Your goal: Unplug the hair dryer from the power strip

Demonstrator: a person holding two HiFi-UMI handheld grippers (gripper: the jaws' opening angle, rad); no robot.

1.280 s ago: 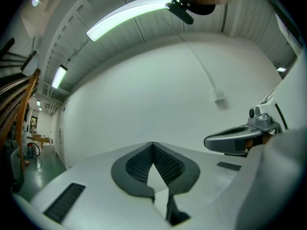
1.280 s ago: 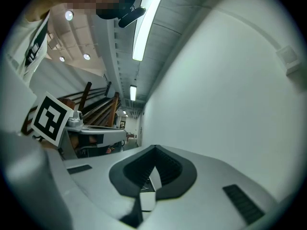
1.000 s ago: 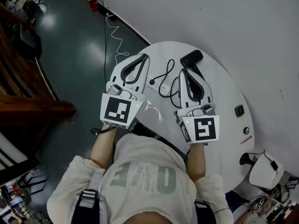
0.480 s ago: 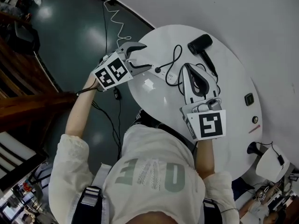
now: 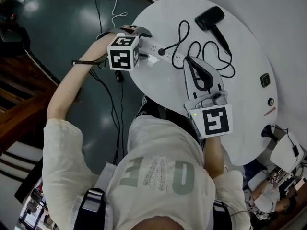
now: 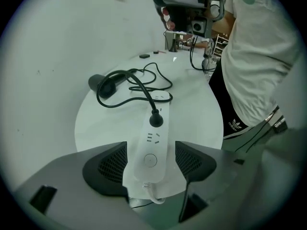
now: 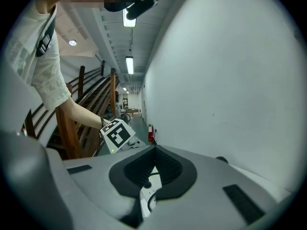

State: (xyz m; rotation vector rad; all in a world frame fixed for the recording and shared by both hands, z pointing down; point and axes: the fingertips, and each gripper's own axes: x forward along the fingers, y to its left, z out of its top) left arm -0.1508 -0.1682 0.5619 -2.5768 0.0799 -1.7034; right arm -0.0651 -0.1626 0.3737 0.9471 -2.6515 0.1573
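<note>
A white power strip (image 5: 160,51) (image 6: 152,145) lies near the left edge of the round white table (image 5: 244,128). A black plug (image 5: 162,52) (image 6: 156,120) sits in it. Its cord loops back to the black hair dryer (image 5: 209,17) (image 6: 103,84) at the far side. My left gripper (image 5: 136,40) (image 6: 151,150) points steeply down over the strip's cable end. Its jaws are opening and straddle the strip, with a gap on each side. My right gripper (image 5: 188,60) (image 7: 154,152) is shut and empty, hovering above the table to the right of the strip.
The strip's white cable (image 5: 108,4) runs off the table to the dark floor (image 5: 57,28). Small black items (image 5: 265,79) and a red pen (image 5: 268,111) lie at the table's right side. A white device (image 5: 283,152) stands beyond it. Wooden stairs (image 5: 19,95) are at left.
My left gripper swung out to the table's left edge, sank, rolled and opened over the strip's end. My right gripper dropped a little and stayed shut.
</note>
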